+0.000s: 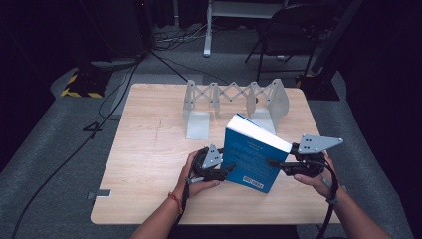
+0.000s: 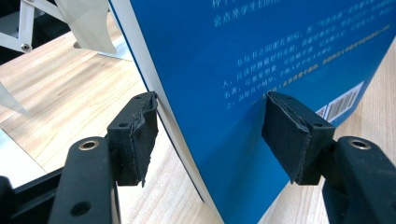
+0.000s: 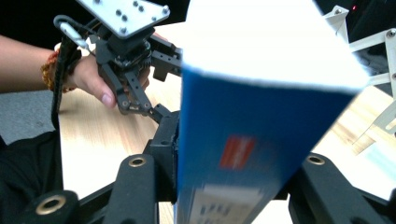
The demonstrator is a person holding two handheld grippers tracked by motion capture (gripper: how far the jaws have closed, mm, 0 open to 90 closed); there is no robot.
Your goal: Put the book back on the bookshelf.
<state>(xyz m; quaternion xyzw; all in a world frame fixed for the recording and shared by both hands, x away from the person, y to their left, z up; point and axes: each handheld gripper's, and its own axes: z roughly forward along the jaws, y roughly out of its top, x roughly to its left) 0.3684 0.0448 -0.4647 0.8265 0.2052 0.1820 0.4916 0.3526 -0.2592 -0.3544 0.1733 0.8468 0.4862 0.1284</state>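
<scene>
a blue book [image 1: 251, 159] stands tilted over the near middle of the wooden tabletop [image 1: 149, 149], its lower corner close to the wood and its white page block turned up and away. the right hand-held gripper [image 1: 276, 166] clamps the book's right side: in the right gripper view both black jaws press against the covers, though the book [image 3: 252, 154] is blurred there, so the red patch and the white label on it cannot be read, and the pads themselves are hidden behind the book. the left hand-held gripper [image 1: 226, 172] reaches to the book's left edge. in the left gripper view its two pads [image 2: 140, 135] straddle the edge of the book [image 2: 261, 70]; the left-hand pad meets the white page edge and the other lies against the blue back cover near the barcode, so it appears to grasp the book, though how firmly cannot be told. the printed lines on the cover are too small to read, and the book's top is cut off there. behind, a white expanding book rack [image 1: 234, 99] stands on the far part of the tabletop, well apart from the book; it is partly hidden by the book in the high view.
</scene>
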